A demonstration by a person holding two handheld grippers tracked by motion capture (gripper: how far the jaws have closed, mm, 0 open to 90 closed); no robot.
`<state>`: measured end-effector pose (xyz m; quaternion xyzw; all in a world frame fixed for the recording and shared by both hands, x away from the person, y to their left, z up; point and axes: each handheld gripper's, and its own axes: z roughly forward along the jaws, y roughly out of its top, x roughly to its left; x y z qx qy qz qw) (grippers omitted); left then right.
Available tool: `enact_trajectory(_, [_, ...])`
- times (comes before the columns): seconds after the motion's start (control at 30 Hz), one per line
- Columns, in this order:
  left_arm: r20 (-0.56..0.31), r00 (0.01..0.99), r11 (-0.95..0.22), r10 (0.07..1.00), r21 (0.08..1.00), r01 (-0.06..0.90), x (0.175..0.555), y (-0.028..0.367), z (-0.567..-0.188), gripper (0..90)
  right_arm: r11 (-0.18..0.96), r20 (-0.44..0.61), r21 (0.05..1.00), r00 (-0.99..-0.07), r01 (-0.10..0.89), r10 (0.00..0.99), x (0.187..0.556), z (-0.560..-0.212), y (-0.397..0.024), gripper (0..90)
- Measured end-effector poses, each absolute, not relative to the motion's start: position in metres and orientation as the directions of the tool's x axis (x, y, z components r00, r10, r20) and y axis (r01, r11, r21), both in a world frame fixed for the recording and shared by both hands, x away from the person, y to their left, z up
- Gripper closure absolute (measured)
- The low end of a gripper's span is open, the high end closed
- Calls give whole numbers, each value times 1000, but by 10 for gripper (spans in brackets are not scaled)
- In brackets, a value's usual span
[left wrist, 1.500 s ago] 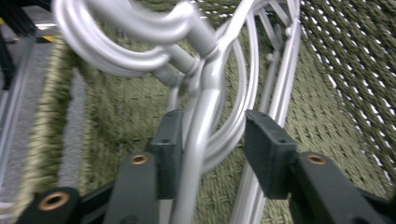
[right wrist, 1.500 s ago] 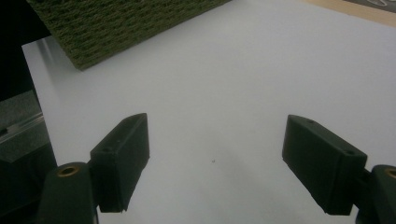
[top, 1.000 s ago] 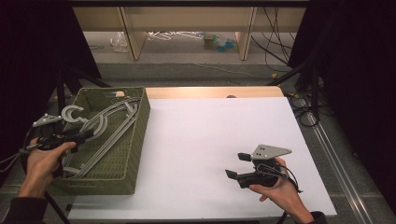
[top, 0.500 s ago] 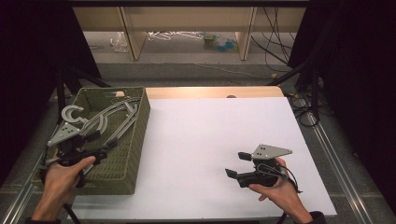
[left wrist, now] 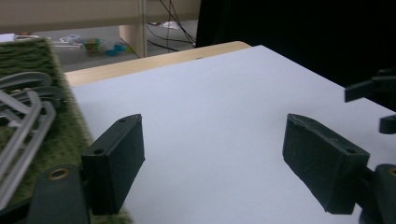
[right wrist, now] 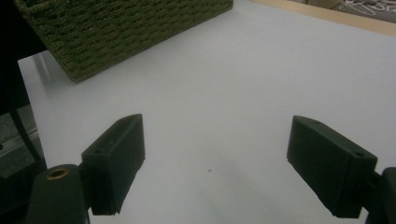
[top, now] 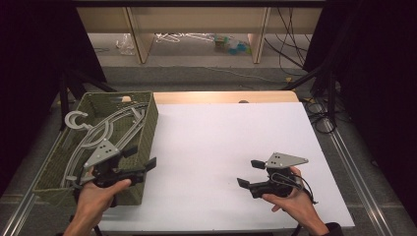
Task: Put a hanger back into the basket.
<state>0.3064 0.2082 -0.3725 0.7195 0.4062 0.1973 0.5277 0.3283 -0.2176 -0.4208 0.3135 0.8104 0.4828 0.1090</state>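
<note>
Seen from above: green woven basket (top: 145, 129) at the left edge of the white surface (top: 221, 142), grey hangers (top: 105, 132) piled inside, one hook (top: 74, 119) poking over the far-left rim. Up close from the left hand-held gripper (top: 138, 160): jaws wide, nothing between, hangers just beside. Right hand-held gripper (top: 250, 173) equally wide and empty, low over bare surface with open room around. Since a second ago, left one swung from the basket's outer side to its near right corner; right one unmoved.

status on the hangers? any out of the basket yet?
Nothing looks done: all grey hangers lie in the green basket and the white sheet is bare. In hand: nothing; left gripper open at the basket's rim, right gripper open over the sheet. Left: apparently everything.
</note>
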Motion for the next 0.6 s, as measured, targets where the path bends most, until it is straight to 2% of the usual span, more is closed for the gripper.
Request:
enact_trajectory(0.13, [-144,621,-122,771,923,365,300,189,-376,204,331,126,853,-775,403,620,328,-421,-218,200])
enact_trajectory(0.2, [-106,636,-151,764,930,336,298,183,-381,202,326,133,854,-777,405,615,328,-422,-217,200])
enact_trajectory(0.3, [-123,653,-149,748,927,346,295,176,-389,200,331,120,857,-777,396,618,326,-422,-216,199])
enact_trajectory(0.43, [-96,663,-177,742,927,332,291,169,-403,196,328,127,858,-782,395,610,325,-423,-214,198])
enact_trajectory(0.5, [-142,671,-161,728,916,368,290,166,-410,191,323,130,859,-780,397,612,325,-423,-214,196])
enact_trajectory(0.57, [-123,672,-178,730,915,361,289,166,-414,190,320,133,860,-781,397,611,323,-424,-215,194])
enact_trajectory(0.6, [-140,668,-161,731,916,368,289,165,-416,189,314,135,864,-782,393,608,322,-425,-214,191])
